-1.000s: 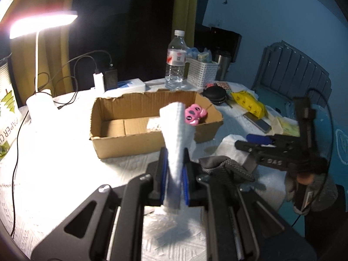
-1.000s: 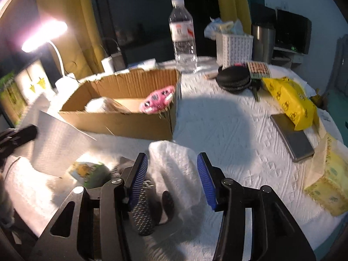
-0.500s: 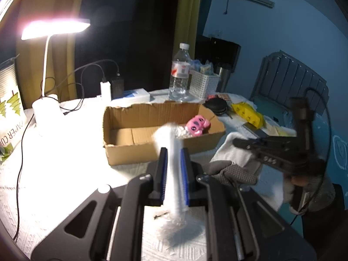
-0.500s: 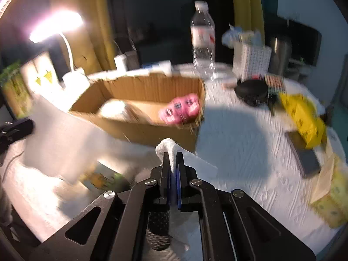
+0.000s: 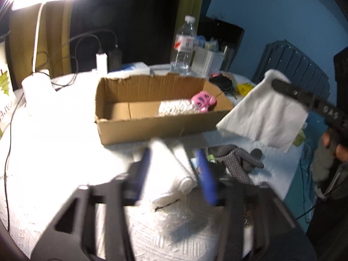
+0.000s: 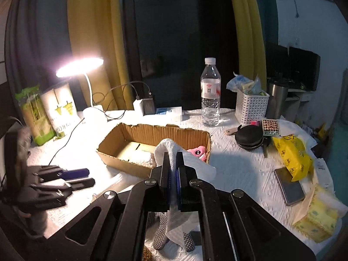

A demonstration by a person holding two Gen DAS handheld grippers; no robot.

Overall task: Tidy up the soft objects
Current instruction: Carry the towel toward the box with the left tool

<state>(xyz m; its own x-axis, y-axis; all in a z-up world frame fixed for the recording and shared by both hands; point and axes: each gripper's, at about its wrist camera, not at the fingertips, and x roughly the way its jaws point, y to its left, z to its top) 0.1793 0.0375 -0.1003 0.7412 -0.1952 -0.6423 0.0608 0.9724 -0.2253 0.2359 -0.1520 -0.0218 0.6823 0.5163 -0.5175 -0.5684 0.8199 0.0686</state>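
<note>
Already partway through, judging by the cardboard box (image 6: 152, 150): just beyond the right gripper (image 6: 173, 184) it holds a pink plush toy (image 6: 199, 152) against its far-right end and a white textured roll (image 5: 176, 107) beside that toy, so two soft things look sorted. The right gripper is pressed together on a white cloth (image 6: 171, 152), which bunches above its fingertips and hangs below them, lifted clear of the table (image 6: 239, 169); from the left wrist view the same cloth (image 5: 265, 113) drapes in the air to the right of the box, not yet over it. The left gripper (image 5: 174, 171) stands spread, its jaws having just been opening, with a white folded towel (image 5: 171, 169) lying on the table between the blue pads (image 5: 204, 174) and no pad pressing on it; whether this towel has been set down for good or is about to be taken I cannot tell. Directly below the right gripper, and just right of the left one, a grey dotted glove (image 5: 237, 163) lies on the table, untouched. By my reading, what remains is carrying the held cloth forward into the box, then dealing with the towel and the glove. A small green packet near the glove is too blurred to name.
</note>
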